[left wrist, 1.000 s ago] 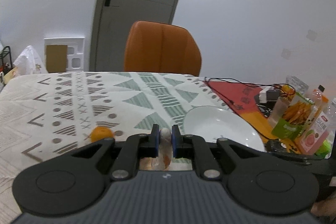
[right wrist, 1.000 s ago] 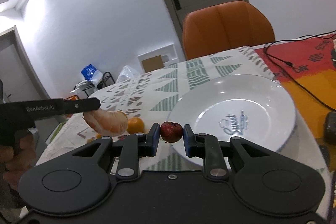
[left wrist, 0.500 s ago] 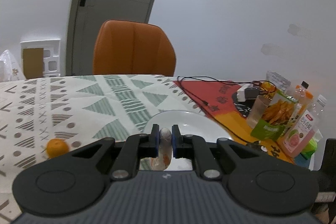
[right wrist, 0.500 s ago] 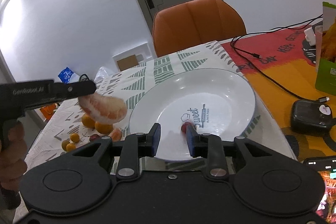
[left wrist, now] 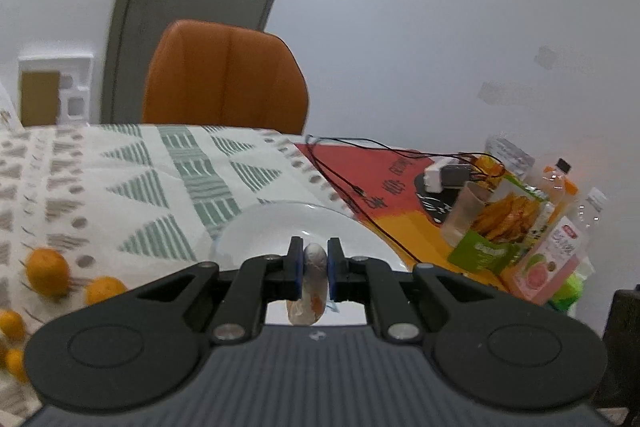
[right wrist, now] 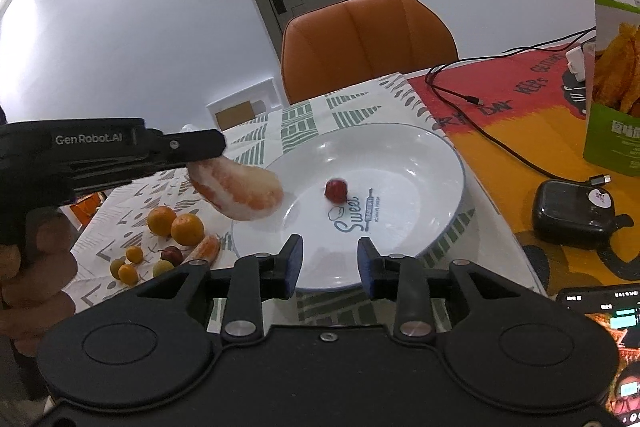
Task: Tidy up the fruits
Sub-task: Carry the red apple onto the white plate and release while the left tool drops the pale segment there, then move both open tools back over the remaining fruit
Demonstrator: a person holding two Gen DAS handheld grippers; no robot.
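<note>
My left gripper (left wrist: 313, 269) is shut on a peeled pomelo segment (left wrist: 311, 285), pale with orange-pink flesh. In the right wrist view that segment (right wrist: 240, 189) hangs from the left gripper above the left rim of the white plate (right wrist: 424, 163). A small dark red fruit (right wrist: 336, 189) lies in the plate near its printed logo. My right gripper (right wrist: 329, 264) is open over the plate's near rim, with nothing between its fingers. Two oranges (right wrist: 176, 224), several small yellow and dark fruits (right wrist: 134, 263) and another pomelo piece (right wrist: 205, 248) lie on the patterned cloth left of the plate.
An orange chair (right wrist: 366, 41) stands behind the table. On the right are a black cable (right wrist: 480, 131), a black case (right wrist: 576, 213), a green snack bag (right wrist: 614, 83), a phone (right wrist: 600, 315) and drink bottles (left wrist: 556, 255). A person's hand (right wrist: 32, 267) grips the left gripper's handle.
The right gripper opened and let the red fruit go into the plate, then drew back. The left gripper carried the pomelo segment rightward to the plate's left rim.
</note>
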